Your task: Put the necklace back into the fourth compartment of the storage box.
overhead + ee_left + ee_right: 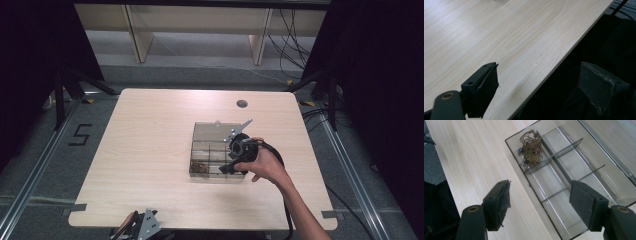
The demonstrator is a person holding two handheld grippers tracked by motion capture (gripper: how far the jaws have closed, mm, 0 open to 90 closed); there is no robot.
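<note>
While its other compartments lie bare, one box point(574, 170) compartment holds jewellery point(531, 151).

A lab recording bay: a bare wooden table point(150, 160) at frame centre, dark curtains point(30, 60) on both sides, floor rails point(35, 170), loose cables point(292, 40) upper right, a taped "5" point(80, 135) at left.

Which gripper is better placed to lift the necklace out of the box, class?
The right gripper: open, hovering over the clear box near the necklace. The left gripper sits at the table's near edge.
</note>
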